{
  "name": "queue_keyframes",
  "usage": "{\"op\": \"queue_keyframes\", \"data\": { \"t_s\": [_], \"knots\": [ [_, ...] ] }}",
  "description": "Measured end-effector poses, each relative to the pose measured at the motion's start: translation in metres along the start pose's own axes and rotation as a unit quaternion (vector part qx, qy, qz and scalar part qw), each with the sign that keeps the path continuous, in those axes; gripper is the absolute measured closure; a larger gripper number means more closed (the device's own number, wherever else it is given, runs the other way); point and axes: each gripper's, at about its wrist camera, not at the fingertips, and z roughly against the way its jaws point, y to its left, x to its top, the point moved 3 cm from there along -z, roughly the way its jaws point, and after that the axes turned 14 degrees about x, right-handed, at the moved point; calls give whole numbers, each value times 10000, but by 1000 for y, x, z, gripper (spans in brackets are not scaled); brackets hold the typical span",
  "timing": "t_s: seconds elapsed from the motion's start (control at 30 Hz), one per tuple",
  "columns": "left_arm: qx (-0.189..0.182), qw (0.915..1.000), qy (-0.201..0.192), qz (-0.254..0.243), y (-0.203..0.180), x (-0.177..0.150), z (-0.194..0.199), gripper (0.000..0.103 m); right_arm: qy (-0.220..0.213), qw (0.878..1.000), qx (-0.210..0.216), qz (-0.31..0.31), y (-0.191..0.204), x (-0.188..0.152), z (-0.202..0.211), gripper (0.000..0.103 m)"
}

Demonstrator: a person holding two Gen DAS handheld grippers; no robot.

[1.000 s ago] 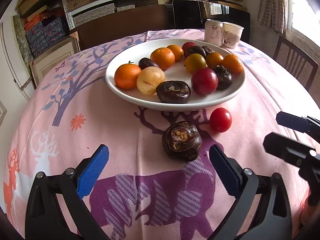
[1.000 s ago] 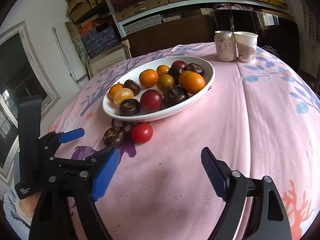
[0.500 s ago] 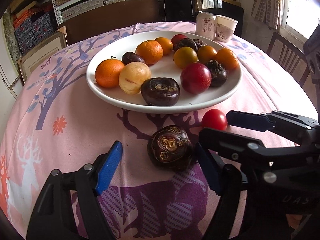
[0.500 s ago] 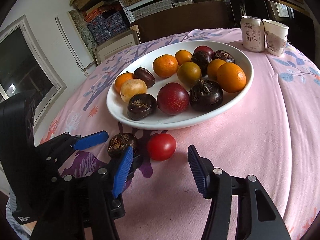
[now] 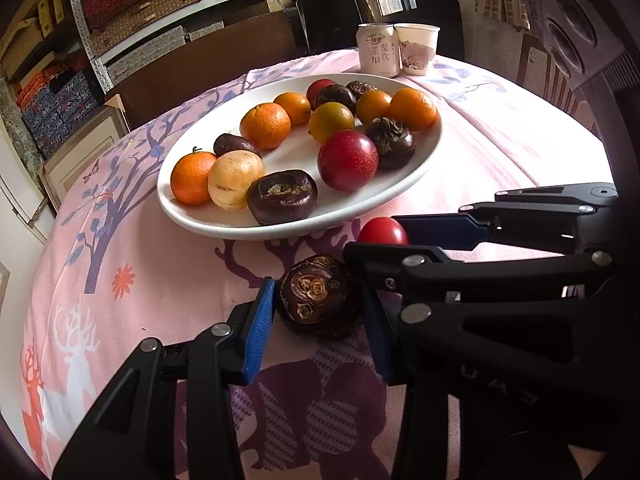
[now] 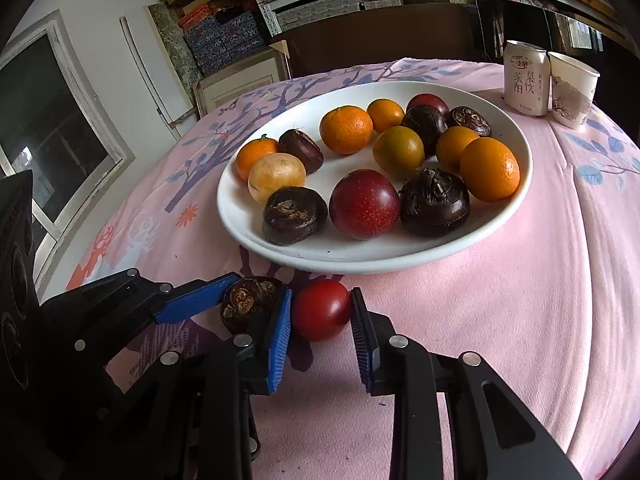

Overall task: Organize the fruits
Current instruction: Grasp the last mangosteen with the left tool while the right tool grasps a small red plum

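Fruits: two pieces on the cloth, each bracketed by one gripper.
Left gripper [image 5: 318, 312] has its blue pads against both sides of the dark water chestnut [image 5: 318, 298]; right gripper [image 6: 320, 322] pinches the red tomato [image 6: 321, 309] likewise, pads touching its flanks. Both pieces rest on the pink tablecloth [image 6: 520, 300], at 6 o'clock of the white plate [image 6: 400, 258], which holds oranges, chestnuts and a red plum [image 6: 364, 204].

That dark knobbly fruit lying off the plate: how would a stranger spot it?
Find the big white oval plate on the pink tablecloth. Just in front of its near rim lie two loose fruits. It is the dark brown knobbly fruit, left of the smooth red tomato, with tan rings on its face.
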Motion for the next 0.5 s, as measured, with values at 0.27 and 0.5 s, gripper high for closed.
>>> {"op": "queue_keyframes", "data": {
  "t_s": [0.27,0.5],
  "knots": [
    [160,9993,-326,-117,-3,-2,16,62,-164,9999,32,-15,-1,-5,21,74],
    [393,9973,-620,-10,5,-4,32,62,-457,9988,134,-75,-2,-19,51,74]
  ]
}}
